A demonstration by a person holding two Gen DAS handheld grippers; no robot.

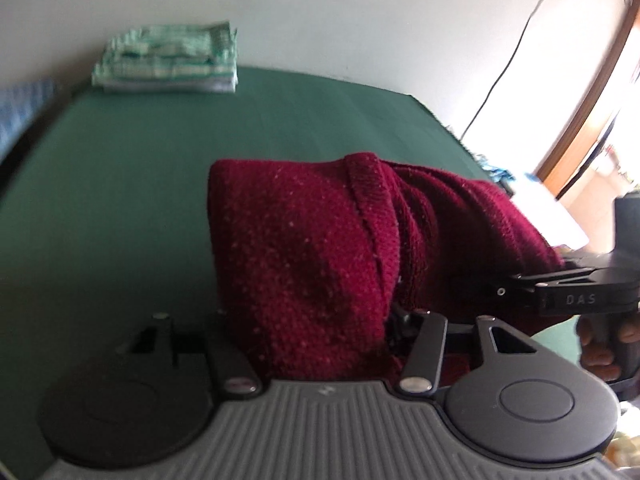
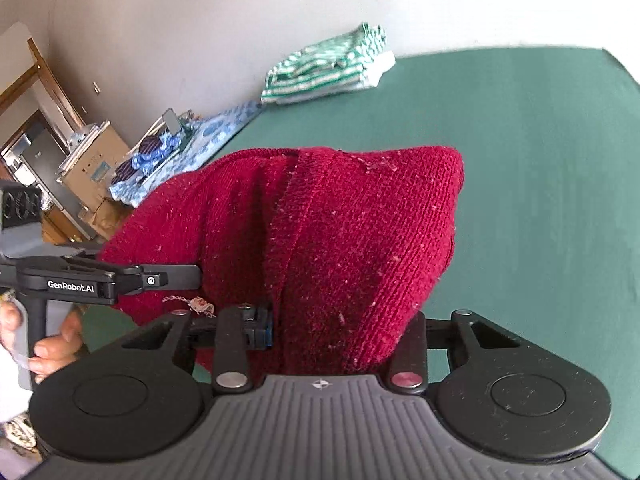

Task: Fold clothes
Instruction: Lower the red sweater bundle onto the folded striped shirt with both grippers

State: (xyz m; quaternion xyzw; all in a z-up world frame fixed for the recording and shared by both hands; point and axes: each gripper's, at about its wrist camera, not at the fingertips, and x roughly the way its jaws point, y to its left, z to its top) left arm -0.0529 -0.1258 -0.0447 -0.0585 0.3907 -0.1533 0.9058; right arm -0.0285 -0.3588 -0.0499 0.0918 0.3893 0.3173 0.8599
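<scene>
Sweater: my red knitted sweater [image 1: 304, 248] hangs bunched between my two tools, lifted above the green bench [image 1: 120, 168], near edge toward me.
Left tool: my left tool [image 1: 316, 344] is clamped on one part of the sweater; the cloth fills the gap between its fingers.
Right tool: my right tool [image 2: 328, 340] is clamped on the other part, seen from the left camera as a dark arm at the right pinching the knit.
Already folded: a green-and-white striped stack [image 2: 328, 68] lies flat at the far side of the bench against the wall.
Done so far: I judge that one pile looks finished; whether the sweater holds a fold already I cannot tell, since it is gathered in loose drapes with a ribbed band showing.
Left to do: the sweater is not lying flat or squared, so it is not yet folded as the stack is.
</scene>
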